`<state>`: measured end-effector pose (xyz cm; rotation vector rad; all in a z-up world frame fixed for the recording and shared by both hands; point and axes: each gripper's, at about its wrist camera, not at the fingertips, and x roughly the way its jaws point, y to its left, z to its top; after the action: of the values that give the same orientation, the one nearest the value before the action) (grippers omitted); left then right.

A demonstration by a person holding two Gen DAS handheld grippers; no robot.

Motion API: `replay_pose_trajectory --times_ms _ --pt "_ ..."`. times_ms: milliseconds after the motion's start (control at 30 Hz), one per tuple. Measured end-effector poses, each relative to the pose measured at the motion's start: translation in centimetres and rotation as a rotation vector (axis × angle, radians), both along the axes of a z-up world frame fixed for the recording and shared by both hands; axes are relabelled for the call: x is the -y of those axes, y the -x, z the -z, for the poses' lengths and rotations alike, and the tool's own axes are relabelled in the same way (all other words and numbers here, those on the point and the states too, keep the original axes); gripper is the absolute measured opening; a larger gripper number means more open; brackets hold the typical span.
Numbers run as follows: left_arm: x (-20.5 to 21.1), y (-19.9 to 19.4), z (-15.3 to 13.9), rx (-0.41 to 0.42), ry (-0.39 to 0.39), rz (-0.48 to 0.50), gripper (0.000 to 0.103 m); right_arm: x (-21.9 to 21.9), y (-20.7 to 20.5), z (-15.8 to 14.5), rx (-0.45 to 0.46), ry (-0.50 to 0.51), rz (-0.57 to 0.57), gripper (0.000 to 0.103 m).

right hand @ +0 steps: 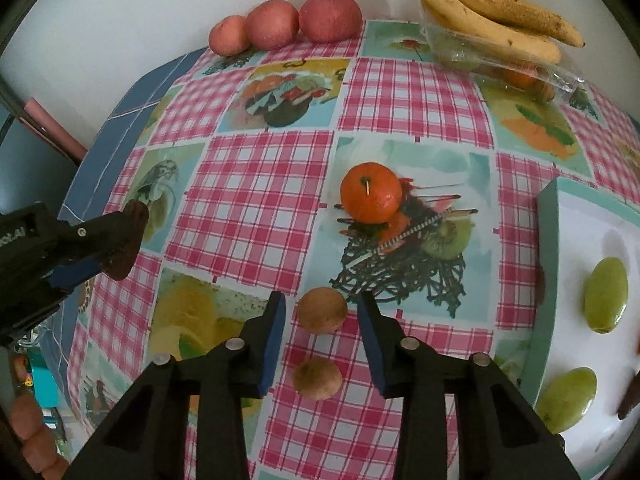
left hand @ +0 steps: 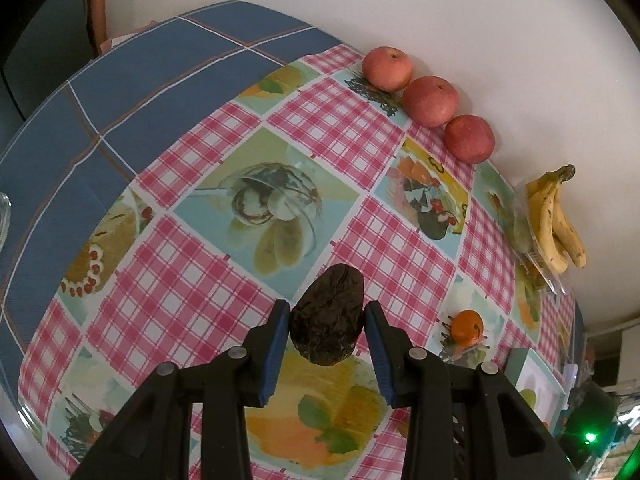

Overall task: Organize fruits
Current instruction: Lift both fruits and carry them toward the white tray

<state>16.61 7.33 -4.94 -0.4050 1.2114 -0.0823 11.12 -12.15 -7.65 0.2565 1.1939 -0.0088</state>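
My left gripper [left hand: 326, 322] has its blue-padded fingers clamped on a dark, wrinkled fruit [left hand: 327, 316], holding it above the checked tablecloth [left hand: 192, 300]. From the right wrist camera I see that same gripper at the left edge with the dark fruit between its pads, though the view there is oblique and I can't make out much of the grip.

My right gripper [right hand: 322, 320] is spread wide, nothing between its fingers. A small brown fruit [right hand: 322, 311] lies on the cloth between the fingertips, touching neither as far as I can see, and a second brown fruit [right hand: 317, 378] sits nearer the camera.

Beyond them an orange [right hand: 371, 192] rests on a printed panel. Three red apples [right hand: 288, 26] line the wall, touching one another. The bananas [right hand: 492, 20] lie on a clear plastic package [right hand: 460, 50] by the wall. On my right, a white tray [right hand: 560, 240] with a teal rim holds two green fruits [right hand: 605, 294].
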Motion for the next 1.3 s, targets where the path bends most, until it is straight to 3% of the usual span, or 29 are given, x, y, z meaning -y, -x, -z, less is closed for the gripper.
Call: replay_pose_trajectory --times_ms 133,333,800,1300 --pt "0.1 0.0 0.1 -0.004 0.002 0.006 0.041 -0.1 -0.1 0.2 0.003 0.004 -0.005 0.028" --pt "0.1 -0.1 0.0 0.0 0.008 0.007 0.041 0.3 0.1 -0.5 0.032 -0.028 0.001 0.028" --pt "0.7 0.4 -2.8 0.067 -0.008 0.016 0.041 3.4 2.0 -8.6 0.222 0.051 0.075 0.028" --pt "2.3 1.5 -5.8 0.138 -0.01 0.055 0.041 10.5 5.6 -10.7 0.24 0.136 0.204 0.028"
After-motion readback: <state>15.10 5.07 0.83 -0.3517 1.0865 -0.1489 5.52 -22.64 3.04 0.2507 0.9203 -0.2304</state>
